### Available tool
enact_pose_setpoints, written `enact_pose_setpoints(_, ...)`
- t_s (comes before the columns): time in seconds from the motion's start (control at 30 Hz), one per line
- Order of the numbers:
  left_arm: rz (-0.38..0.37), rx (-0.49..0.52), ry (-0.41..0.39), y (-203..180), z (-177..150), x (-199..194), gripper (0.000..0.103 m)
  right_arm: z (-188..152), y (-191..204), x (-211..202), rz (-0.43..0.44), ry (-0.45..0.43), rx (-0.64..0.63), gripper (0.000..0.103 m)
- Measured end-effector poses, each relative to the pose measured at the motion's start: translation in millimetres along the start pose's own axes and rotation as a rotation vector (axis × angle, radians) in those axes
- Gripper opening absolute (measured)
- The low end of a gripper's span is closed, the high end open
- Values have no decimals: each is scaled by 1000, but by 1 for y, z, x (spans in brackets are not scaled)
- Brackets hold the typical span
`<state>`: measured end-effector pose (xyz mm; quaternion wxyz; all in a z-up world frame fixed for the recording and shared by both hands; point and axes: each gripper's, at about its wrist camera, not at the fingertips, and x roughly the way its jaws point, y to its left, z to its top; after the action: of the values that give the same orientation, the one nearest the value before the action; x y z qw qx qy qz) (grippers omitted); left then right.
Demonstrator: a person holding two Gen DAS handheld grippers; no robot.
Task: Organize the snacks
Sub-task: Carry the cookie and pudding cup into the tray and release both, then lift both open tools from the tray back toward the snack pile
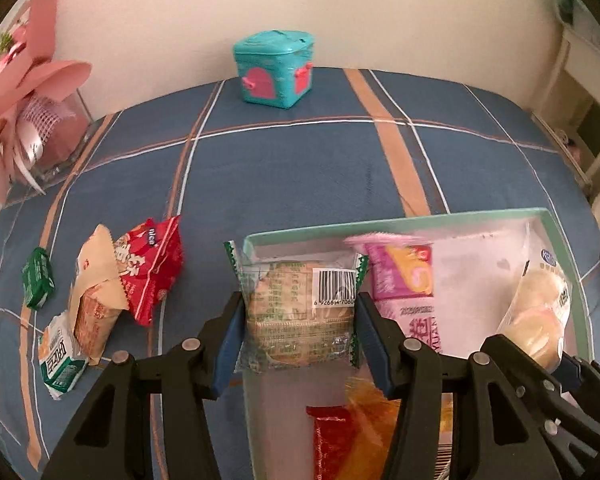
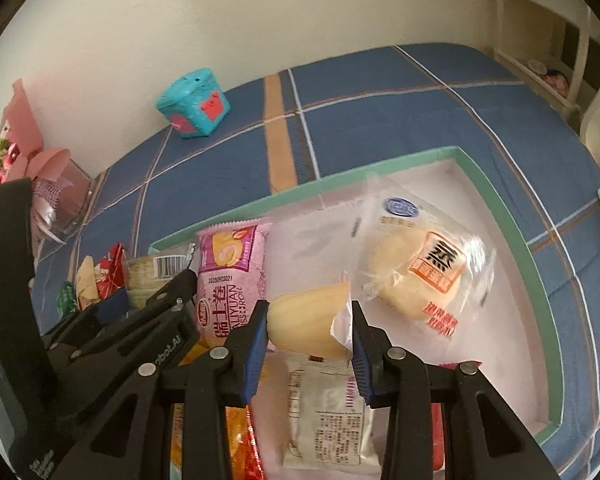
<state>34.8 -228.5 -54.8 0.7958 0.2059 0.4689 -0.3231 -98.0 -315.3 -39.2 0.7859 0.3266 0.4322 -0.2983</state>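
Note:
My left gripper [image 1: 298,336] is shut on a clear green-edged cracker packet [image 1: 298,312], held over the left rim of the green-rimmed tray [image 1: 400,222]. My right gripper [image 2: 309,334] is shut on a clear packet of two yellow buns: one bun [image 2: 308,324] sits between the pads, the other [image 2: 416,272] hangs beyond over the tray [image 2: 512,216]. In the tray lie a pink Swiss-roll packet [image 2: 230,276], a white packet [image 2: 326,420] and red and orange packets [image 1: 340,432]. Loose on the cloth at left are a red packet [image 1: 152,268], a beige packet [image 1: 94,292], a green packet [image 1: 38,278] and a green-white packet [image 1: 60,360].
A blue plaid cloth [image 1: 280,176] covers the table. A teal box with pink hearts [image 1: 274,68] stands at the far edge by the wall. A pink paper flower arrangement in a clear box [image 1: 40,128] stands far left. White furniture [image 2: 580,60] is at right.

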Motion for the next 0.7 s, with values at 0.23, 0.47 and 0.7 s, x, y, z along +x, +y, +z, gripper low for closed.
enact_pose_setpoints(0.23, -69, -38, 53, 0, -2, 4, 58, 1, -2, -1, -13, 19, 12, 41)
enact_pose_setpoints(0.47, -100, -89, 78, 13, -4, -14, 66, 0, 6, -14, -39, 21, -9, 42)
enact_pose_setpoints(0.7, -70, -113, 105, 28, -11, -38, 66, -8, 14, -30, -81, 36, -44, 42)
